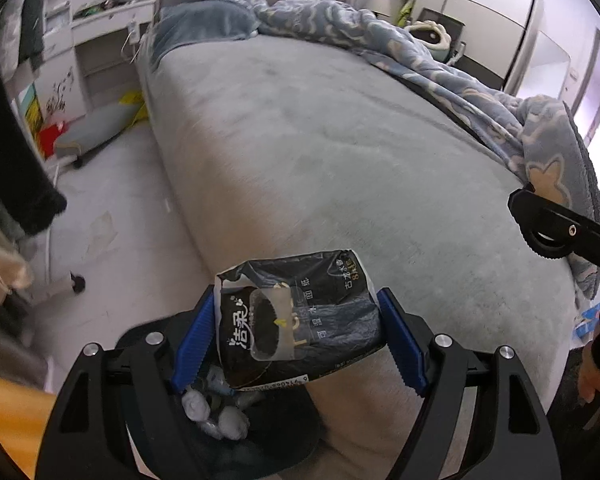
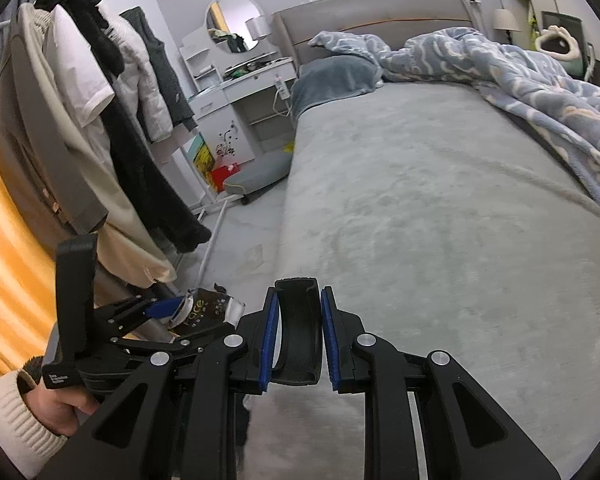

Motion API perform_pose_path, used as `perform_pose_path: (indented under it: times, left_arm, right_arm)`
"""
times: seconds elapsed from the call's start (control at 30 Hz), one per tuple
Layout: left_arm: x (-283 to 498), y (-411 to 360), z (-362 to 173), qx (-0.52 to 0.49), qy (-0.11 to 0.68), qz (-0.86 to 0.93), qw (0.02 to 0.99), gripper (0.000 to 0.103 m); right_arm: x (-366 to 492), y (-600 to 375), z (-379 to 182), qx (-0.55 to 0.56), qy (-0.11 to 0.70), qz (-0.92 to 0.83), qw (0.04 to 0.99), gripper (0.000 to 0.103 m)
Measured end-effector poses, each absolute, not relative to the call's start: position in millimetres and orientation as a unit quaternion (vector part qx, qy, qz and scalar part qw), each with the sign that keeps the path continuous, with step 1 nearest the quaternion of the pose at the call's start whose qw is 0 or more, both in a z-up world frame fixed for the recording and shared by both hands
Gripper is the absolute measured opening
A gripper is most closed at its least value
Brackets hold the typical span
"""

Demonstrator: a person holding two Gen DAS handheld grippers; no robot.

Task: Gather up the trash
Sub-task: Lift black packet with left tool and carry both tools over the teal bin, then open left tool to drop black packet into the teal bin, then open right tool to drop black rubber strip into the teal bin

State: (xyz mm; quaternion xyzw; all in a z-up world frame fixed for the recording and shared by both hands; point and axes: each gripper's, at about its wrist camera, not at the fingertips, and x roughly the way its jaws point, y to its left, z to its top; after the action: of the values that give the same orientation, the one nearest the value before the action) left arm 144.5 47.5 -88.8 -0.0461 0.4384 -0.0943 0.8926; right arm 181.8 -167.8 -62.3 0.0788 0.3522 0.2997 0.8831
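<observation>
While our left gripper (image 1: 298, 330) pinches the tissue pack (image 1: 296, 320) across its width, the bin (image 1: 220, 412) lies directly below, holding crumpled wads. Our right gripper (image 2: 298, 336) clamps a black curved piece (image 2: 299, 332), off right over the bed (image 1: 340, 140).

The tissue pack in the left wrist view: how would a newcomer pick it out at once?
Find the grey bed, then its near corner, where the left gripper hangs above a bin of white wads. The tissue pack sits pinched between the blue pads: crumpled, black, with white Chinese lettering.
</observation>
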Motion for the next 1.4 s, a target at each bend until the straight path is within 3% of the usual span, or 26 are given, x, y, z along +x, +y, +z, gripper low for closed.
perform_pose_path:
  times: [0.5,0.8,0.93,1.13,1.4]
  left_arm:
    - [133.0,107.9,-165.0,-0.07,0.541,-0.033,0.837,0.08]
    - [124.0,147.1,-205.2,-0.125,0.595,-0.006,0.794,0.083]
    - [118.7,156.7,-202.2,-0.129,0.589,0.003,0.797,0.091]
    - [111.7,169.0,-182.9,-0.132,0.568,0.018,0.812,0.092]
    - [91.5,166.8,-111.6,-0.106,0.46,0.02,0.881,0.092]
  right_arm:
    - [188.3,-91.6,-73.9,0.044,0.371,0.36,0.855,0.021]
    - [196.4,-42.2,-104.3,0.0,0.441,0.392,0.807,0.021]
    - [195.6,-29.0,-114.3,-0.02,0.455,0.396,0.797,0.021]
    - [196.7,-21.9,-134.5,-0.04,0.485,0.388,0.782,0.021]
    - [201.2,-7.0,-157.9,-0.046,0.512,0.387,0.766,0.021]
